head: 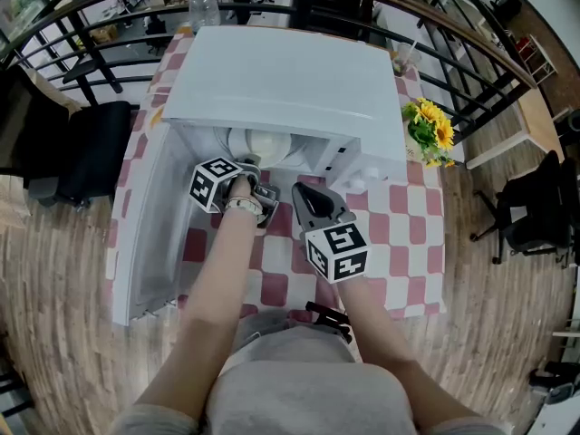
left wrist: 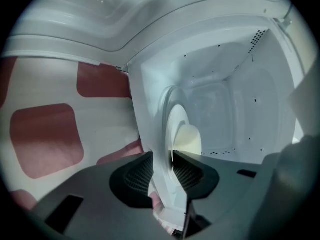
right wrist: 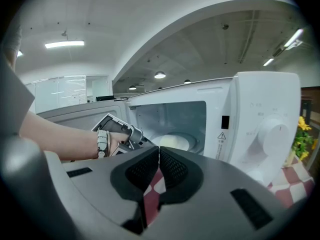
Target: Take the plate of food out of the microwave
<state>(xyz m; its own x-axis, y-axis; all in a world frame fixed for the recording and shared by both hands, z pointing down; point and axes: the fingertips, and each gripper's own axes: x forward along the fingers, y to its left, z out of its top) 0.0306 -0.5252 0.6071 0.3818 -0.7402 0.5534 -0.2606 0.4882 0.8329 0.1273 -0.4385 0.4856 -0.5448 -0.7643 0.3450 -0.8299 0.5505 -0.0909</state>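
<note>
Left tongs (left wrist: pixel 162 171) clamp the plate (left wrist: pixel 175 119) by its near rim inside the microwave (head: pixel 290 80); right tongs (right wrist: pixel 159 166) clenched, empty.

tool (left wrist: pixel 161 160) closed on rim of plate (left wrist: pixel 175 118) | pale food (left wrist: pixel 189 140) on plate | plate inside white microwave (left wrist: pixel 235 99)

Table (head: pixel 399 234) in front of me w/ red-white check cloth holds the open microwave (head: pixel 281 84) & sunflowers (head: pixel 433 132) just right of it
</note>
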